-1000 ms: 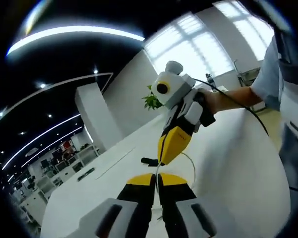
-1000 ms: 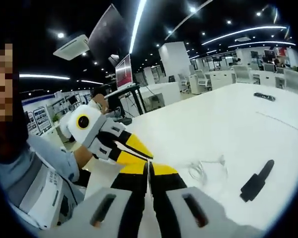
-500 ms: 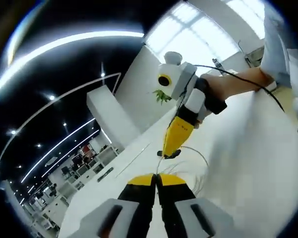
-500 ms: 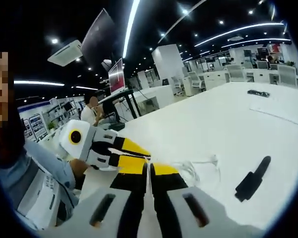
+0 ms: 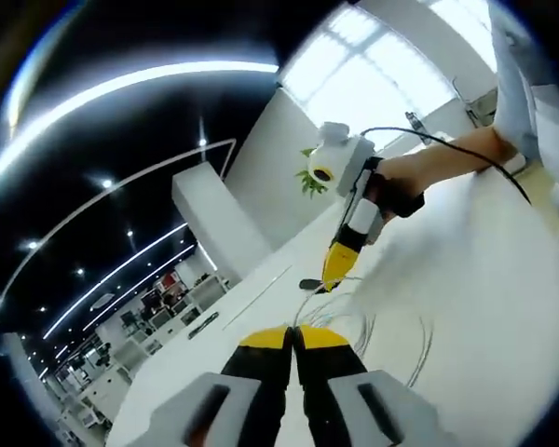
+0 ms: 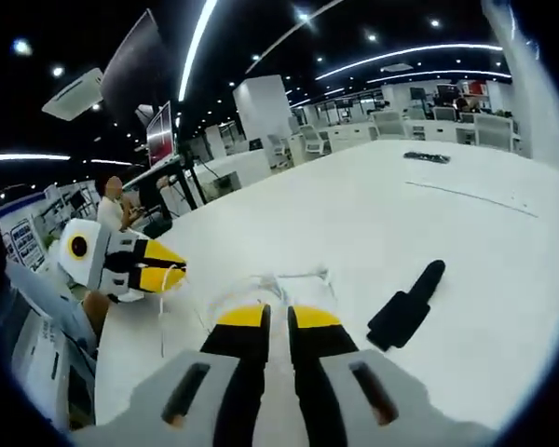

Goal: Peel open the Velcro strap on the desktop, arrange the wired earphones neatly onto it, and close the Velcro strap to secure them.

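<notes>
Both tools clamped on the white earphone cable [image 6: 261, 284] strung between them above the tabletop [image 6: 373, 214], right tool [image 6: 277, 318] nearer the black Velcro strap [image 6: 406, 305] lying just right of it, left tool [image 5: 293, 337] farther off

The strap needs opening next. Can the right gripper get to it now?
Probably not yet: the right gripper looks shut on the white wired earphones, though bare white desktop surrounds the black Velcro strap.
</notes>
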A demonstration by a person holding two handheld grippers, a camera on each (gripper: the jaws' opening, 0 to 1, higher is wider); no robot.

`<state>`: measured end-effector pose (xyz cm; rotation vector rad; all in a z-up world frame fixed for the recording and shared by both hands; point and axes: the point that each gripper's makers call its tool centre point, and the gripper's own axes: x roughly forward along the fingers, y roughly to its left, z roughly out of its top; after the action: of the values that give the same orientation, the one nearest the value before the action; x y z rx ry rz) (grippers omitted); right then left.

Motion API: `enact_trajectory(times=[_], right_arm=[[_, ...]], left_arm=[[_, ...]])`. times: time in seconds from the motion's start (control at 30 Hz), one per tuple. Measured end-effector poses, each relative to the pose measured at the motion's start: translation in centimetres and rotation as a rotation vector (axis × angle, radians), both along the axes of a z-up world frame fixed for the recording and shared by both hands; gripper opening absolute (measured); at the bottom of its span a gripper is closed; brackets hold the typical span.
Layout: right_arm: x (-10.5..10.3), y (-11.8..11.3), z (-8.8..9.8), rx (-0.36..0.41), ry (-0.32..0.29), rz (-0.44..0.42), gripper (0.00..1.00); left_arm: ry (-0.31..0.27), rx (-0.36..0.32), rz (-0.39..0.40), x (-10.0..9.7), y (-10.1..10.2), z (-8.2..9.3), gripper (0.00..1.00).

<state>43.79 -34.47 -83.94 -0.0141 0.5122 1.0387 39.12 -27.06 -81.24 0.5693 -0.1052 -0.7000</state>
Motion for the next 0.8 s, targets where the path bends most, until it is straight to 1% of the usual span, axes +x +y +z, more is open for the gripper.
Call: enact_trajectory(times=[0.1,0.13,0.2,0.27,0.37,0.43,0.57,0.7,0.8], right_arm=[[0.0,0.2,0.1,0.010,0.021,0.000,0.11],[0.2,0.5,0.4,0.005,-0.011,0.001,0.11],[0.6,0.7,0.5,-0.038,-0.068,0.005,0.11],[0.7,1.4,0.5,-0.080,-0.118,0.038,0.11],[0.7,2.6,0.2,-0.127,-0.151,0.088,0.11],[1.0,3.1,-0.2,-0.161,-0.169,0.104,0.11],[1.8,3.7,-1.2,-0.210,-0.180,0.114,0.11],[1.9,4.0,-1.6,-0.236,-0.177,0.129,0.11],[2.1,3.9,-1.8,-0.267,-0.191,0.134,0.10]], left_arm=[[-0.015,0.001,0.000,0.0,0.0,0.3,0.06],[-0.019,0.003,0.001,0.0,0.0,0.3,0.06],[-0.020,0.006,0.006,0.0,0.0,0.3,0.06],[-0.020,0.011,0.019,0.2,0.3,0.3,0.06],[-0.025,-0.010,0.015,0.1,0.5,0.7,0.06],[-0.032,-0.020,0.014,0.0,0.5,0.9,0.06],[-0.050,-0.024,0.016,0.0,0.7,1.3,0.06],[-0.050,-0.025,0.014,0.1,0.9,1.5,0.06],[-0.052,-0.024,0.011,-0.1,0.7,1.5,0.06]])
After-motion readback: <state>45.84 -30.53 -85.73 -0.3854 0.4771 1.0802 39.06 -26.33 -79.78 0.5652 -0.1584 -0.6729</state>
